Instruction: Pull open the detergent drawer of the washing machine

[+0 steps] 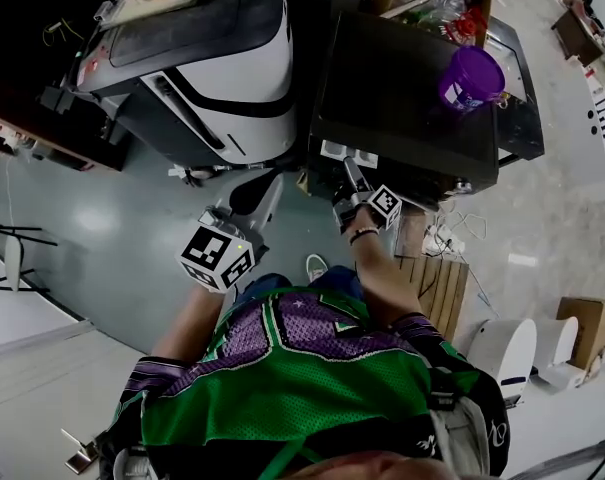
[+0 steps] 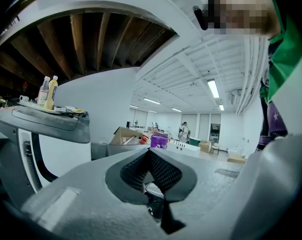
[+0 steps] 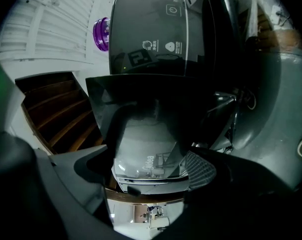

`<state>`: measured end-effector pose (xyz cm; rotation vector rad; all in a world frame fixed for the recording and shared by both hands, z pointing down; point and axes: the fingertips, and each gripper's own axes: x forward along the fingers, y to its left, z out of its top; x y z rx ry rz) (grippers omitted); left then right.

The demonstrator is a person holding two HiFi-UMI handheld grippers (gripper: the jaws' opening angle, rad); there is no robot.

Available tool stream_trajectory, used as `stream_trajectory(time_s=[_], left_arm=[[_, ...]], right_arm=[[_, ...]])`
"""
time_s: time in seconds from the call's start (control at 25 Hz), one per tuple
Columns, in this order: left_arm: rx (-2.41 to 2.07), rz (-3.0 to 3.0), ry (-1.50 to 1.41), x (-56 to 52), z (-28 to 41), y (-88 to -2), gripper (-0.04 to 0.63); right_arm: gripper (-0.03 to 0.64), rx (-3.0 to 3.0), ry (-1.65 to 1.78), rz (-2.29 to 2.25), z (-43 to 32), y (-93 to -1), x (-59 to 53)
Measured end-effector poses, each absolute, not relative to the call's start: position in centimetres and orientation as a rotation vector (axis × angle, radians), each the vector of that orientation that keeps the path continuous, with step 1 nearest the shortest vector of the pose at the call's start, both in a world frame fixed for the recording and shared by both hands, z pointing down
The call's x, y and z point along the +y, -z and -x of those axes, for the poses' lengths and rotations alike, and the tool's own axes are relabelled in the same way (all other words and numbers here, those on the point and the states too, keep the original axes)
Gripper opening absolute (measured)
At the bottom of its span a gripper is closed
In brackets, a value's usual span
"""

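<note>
- In the right gripper view, the white detergent drawer (image 3: 148, 156) is seen between the two jaws of the right gripper (image 3: 151, 174). The dark, glossy top of the washing machine (image 3: 151, 39) lies beyond it.
- The jaws are held wide, about as far apart as the drawer is broad. The ribbed pad (image 3: 200, 171) appears to be laid against one edge and the other jaw against the opposite edge. A grip on the drawer is judged likely, though firm contact cannot be confirmed.
- Moulded compartments can be made out in the drawer, so it is judged to stand at least part way out of the machine's front. In the head view it is found at the near upper corner of the front.
- The left gripper (image 2: 150, 156) is closed tip to tip with nothing in it. It is pointed into the room, where a purple cup (image 2: 159, 141) can be seen, well apart from the drawer.
- The drawer is judged to be light, stiff plastic with a smooth face, so the pads could slip on it.
- It is best held by its side edges near the front and drawn straight along its runners. If it is twisted or lifted, it may bind or the thin plastic may be strained.
- A catch or end stop should be expected, so a steady pull is preferred to a jerk.
</note>
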<state>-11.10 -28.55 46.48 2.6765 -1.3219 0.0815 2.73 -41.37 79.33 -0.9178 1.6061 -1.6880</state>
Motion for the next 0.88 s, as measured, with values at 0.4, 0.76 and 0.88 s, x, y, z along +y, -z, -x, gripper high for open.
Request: stream_trajectory(time_s=[0.4,0.76,0.88], left_arm=[[-1.282,-2.718,-0.068,-27.2,10.8,-45.4,0.017],[-1.247,-2.733,-0.053,-24.8,10.6,-45.1,0.017],[-1.248,-2.730,-0.047,-23.8,10.9,-45.2,0.018]], right_arm=[[0.448,1.624,1.690,0.911,-2.6,-79.4,-38.4],[0.448,1.626,1.709,0.910,-2.5,-79.7,-35.3],[0.448,1.643,1.705,0.914,-2.4,-79.6,-34.4]])
